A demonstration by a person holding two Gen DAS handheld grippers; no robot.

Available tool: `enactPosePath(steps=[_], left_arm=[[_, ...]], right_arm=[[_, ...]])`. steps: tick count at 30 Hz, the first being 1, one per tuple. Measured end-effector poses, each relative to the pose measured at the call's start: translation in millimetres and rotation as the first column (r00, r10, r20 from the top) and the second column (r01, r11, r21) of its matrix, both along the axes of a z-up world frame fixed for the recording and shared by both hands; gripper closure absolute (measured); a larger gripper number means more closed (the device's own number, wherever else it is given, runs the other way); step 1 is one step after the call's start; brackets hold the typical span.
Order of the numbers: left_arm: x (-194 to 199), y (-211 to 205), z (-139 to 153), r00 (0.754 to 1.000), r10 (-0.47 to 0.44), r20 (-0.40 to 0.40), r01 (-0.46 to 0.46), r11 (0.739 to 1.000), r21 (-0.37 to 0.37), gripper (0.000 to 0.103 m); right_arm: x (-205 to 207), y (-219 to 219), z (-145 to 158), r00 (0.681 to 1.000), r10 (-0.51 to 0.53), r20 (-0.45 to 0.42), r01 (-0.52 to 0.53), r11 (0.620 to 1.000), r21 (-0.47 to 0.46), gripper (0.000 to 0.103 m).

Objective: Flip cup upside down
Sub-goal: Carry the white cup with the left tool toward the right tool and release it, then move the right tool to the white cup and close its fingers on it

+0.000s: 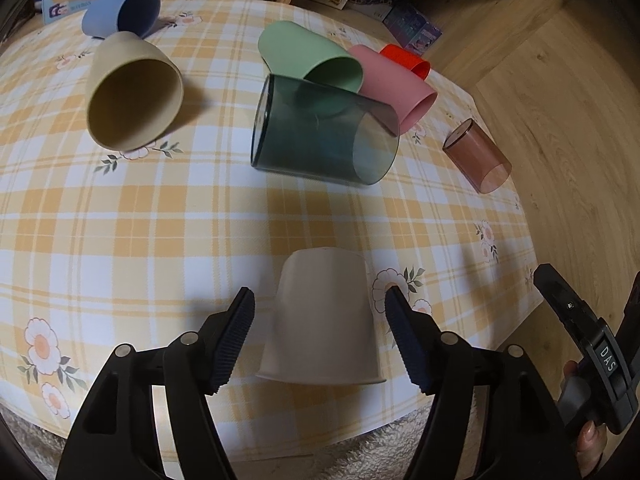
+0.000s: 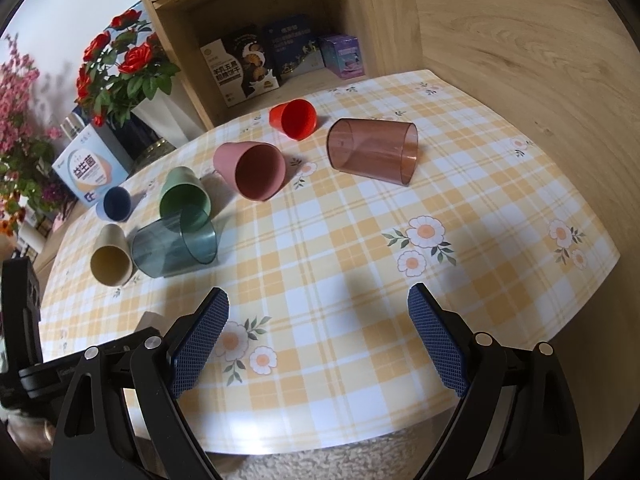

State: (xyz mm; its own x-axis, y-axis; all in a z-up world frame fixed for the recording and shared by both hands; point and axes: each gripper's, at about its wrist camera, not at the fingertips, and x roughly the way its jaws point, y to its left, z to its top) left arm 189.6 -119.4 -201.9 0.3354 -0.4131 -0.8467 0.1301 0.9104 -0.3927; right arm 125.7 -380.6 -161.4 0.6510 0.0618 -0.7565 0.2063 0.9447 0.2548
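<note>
A beige cup [image 1: 322, 320] stands upside down, rim on the checked tablecloth [image 1: 140, 220], near the front edge. My left gripper [image 1: 320, 304] is open, its two fingers on either side of this cup with a gap on each side. My right gripper [image 2: 318, 304] is open and empty above the front of the table [image 2: 360, 220]; it also shows at the right edge of the left wrist view [image 1: 580, 320]. The upside-down cup is mostly hidden behind the left finger in the right wrist view.
Several cups lie on their sides: tan [image 1: 132, 96], blue [image 1: 122, 12], green [image 1: 308, 56], pink [image 1: 396, 88], red [image 1: 406, 60], clear dark teal [image 1: 320, 132], clear brown [image 1: 478, 156]. A wooden shelf [image 2: 280, 20] with boxes and vases of flowers [image 2: 120, 64] stand behind the table.
</note>
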Motion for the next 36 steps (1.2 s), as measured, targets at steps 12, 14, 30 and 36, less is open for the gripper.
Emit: enactPosePath(steps=[12, 14, 30, 36], left_arm=[[-10, 27, 29, 0.988, 0.04, 0.146, -0.056, 0.993, 0.107, 0.018], [-12, 35, 31, 0.984, 0.052, 0.17, -0.076, 0.987, 0.139, 0.017], [-27, 107, 34, 0.949, 0.135, 0.284, -0.212, 0.941, 0.264, 0.016], [-31, 128, 33, 0.937, 0.173, 0.302, -0.261, 0.924, 0.279, 0.016]], right_arm=[[4, 23, 3, 0.998, 0.037, -0.043, -0.036, 0.999, 0.015, 0.015], [5, 31, 5, 0.998, 0.052, -0.045, -0.052, 0.999, 0.002, 0.015], [29, 76, -12, 0.975, 0.144, -0.172, -0.124, 0.985, 0.117, 0.015], [41, 97, -21, 0.956, 0.2, -0.214, -0.173, 0.975, 0.14, 0.015]])
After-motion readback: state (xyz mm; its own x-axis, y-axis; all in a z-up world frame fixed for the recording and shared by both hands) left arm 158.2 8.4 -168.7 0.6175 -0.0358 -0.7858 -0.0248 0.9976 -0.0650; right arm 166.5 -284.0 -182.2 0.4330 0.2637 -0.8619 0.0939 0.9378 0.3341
